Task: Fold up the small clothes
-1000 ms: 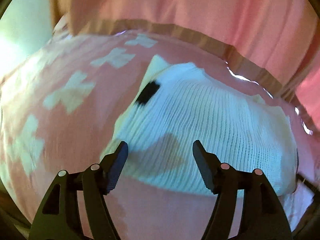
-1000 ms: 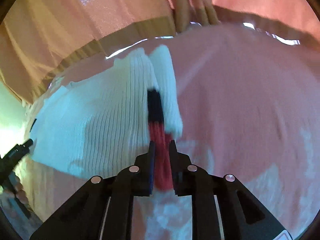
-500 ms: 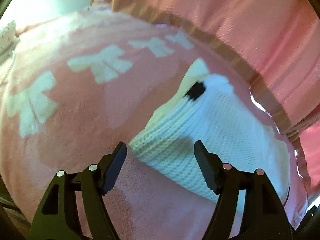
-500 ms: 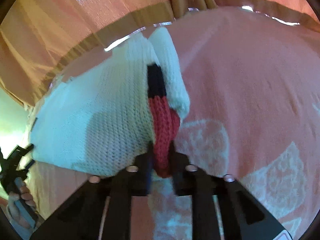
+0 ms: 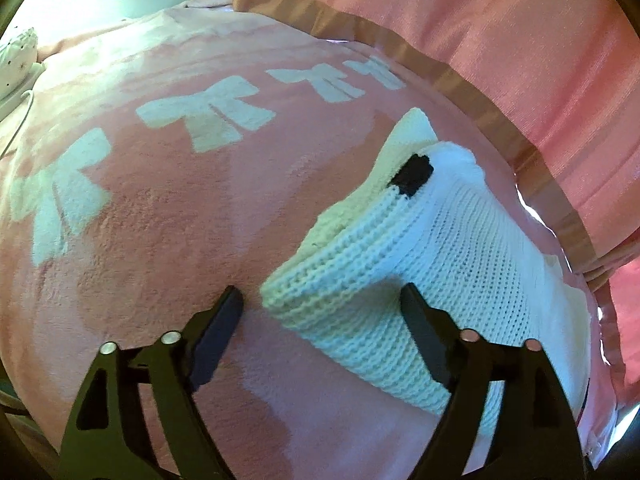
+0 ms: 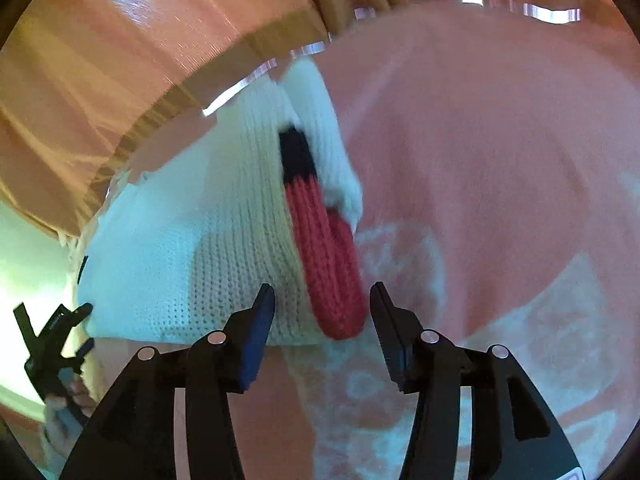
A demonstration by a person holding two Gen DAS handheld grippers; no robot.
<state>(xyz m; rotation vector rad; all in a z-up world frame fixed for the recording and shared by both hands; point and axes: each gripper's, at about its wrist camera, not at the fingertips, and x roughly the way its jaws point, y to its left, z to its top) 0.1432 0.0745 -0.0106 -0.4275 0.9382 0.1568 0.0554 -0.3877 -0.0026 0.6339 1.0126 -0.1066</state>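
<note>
On the pink bow-print blanket (image 5: 168,216), close to the pink curtain (image 5: 500,32), your folded white knit garment (image 5: 400,264) lies flat. Your left hand-held gripper (image 5: 320,308) is spreading wide, with the garment's near corner loose between its jaws. Your right hand-held gripper (image 6: 322,300) is opening too, and the red cuff (image 6: 332,272) sits ungripped between its jaws. This fold looks just released; next you probably need a fresh pinch on an edge to fold again.

A pink fleece blanket (image 5: 168,220) with white bow shapes (image 5: 208,116) covers the bed. Behind it hangs a pink curtain (image 5: 500,36) with a tan hem band (image 5: 460,88). A white spotted cloth (image 5: 16,52) lies at the far left edge.
</note>
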